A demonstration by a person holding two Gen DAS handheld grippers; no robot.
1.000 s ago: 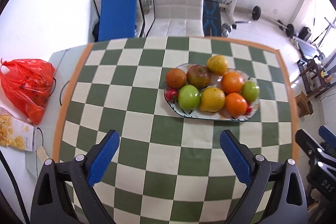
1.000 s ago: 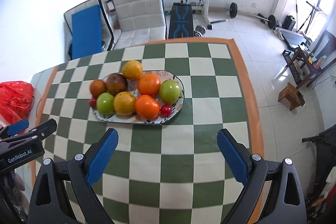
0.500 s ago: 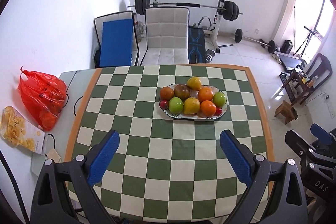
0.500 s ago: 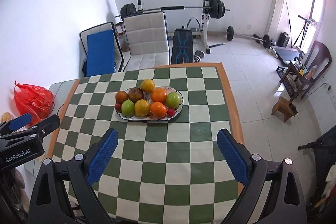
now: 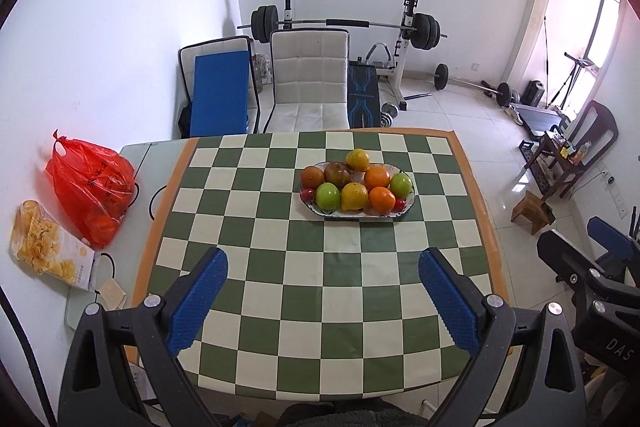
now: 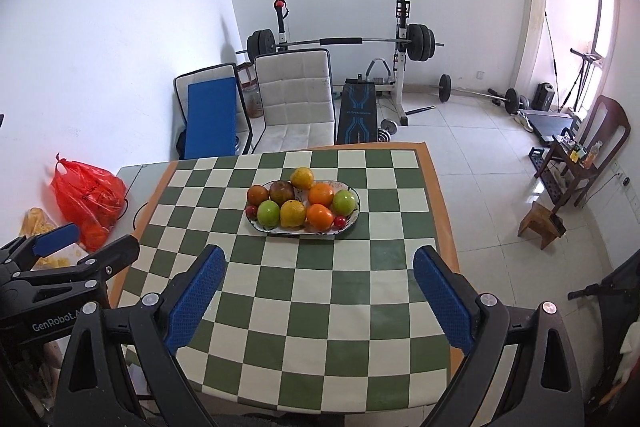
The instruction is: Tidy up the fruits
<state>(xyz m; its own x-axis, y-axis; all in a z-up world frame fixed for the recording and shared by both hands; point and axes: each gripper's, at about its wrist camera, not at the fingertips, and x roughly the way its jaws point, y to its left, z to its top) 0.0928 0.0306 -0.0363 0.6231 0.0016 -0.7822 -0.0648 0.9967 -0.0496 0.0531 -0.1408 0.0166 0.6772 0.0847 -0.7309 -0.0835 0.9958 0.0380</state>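
Observation:
An oval white plate [image 5: 410,203] [image 6: 355,213] on the green-and-cream checked table [image 5: 280,267] [image 6: 320,287] holds several fruits: oranges [image 5: 381,198] [image 6: 320,217], green apples [image 5: 327,195] [image 6: 268,212], yellow citrus [image 5: 354,195] [image 6: 293,213], a dark apple [image 5: 337,173] and small red fruits. My left gripper [image 5: 323,297] hangs open high over the table's near edge, far from the plate. My right gripper [image 6: 319,294] is open too, equally far back. Neither holds anything.
A red plastic bag [image 5: 90,187] [image 6: 88,197] and a yellow snack packet [image 5: 44,247] lie on the grey side surface to the left. Beyond the table stand a white chair [image 5: 308,83], a blue-cushioned chair [image 5: 218,91] and a barbell rack [image 5: 344,25]. A wooden stool [image 5: 534,213] is on the floor right.
Both grippers have pulled back and up from the plate; the fruit plate now looks much smaller and the whole table is in view. Both stay open.

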